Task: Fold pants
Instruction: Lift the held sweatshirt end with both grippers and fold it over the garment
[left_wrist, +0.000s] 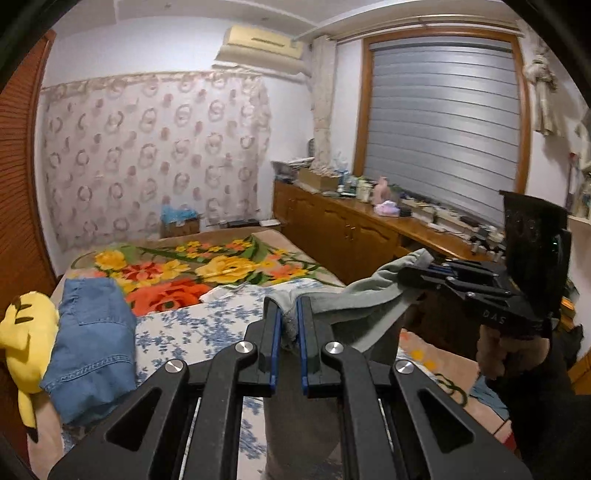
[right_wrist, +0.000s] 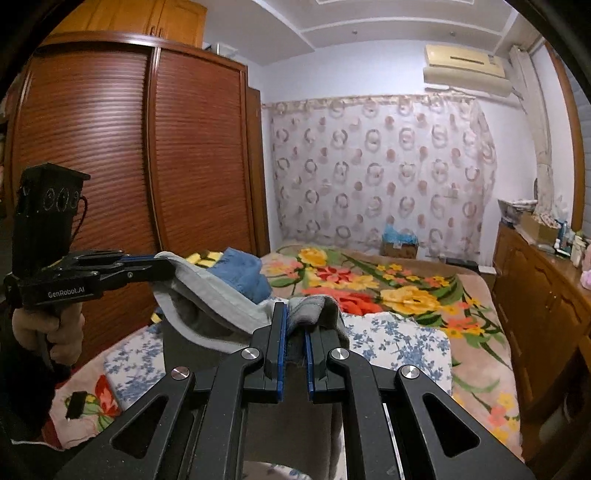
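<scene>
Grey pants (left_wrist: 369, 295) lower centre: soft, light, limp; hold the top edge. Left gripper (left_wrist: 288, 314) and right gripper (right_wrist: 295, 325) each clamped on that edge, cloth sagging between.

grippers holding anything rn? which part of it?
Both hold the gray pants. Left gripper and right gripper are each clamped on the garment's upper edge, apparently the waistband, and the rest hangs down between and below them.

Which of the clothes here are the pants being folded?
Start at the bed with the flowered blanket. In front of it, two claws hold up the gray pants by the top edge. Unlike the blue denim garment lying on the bed, they hang in the air.
</scene>
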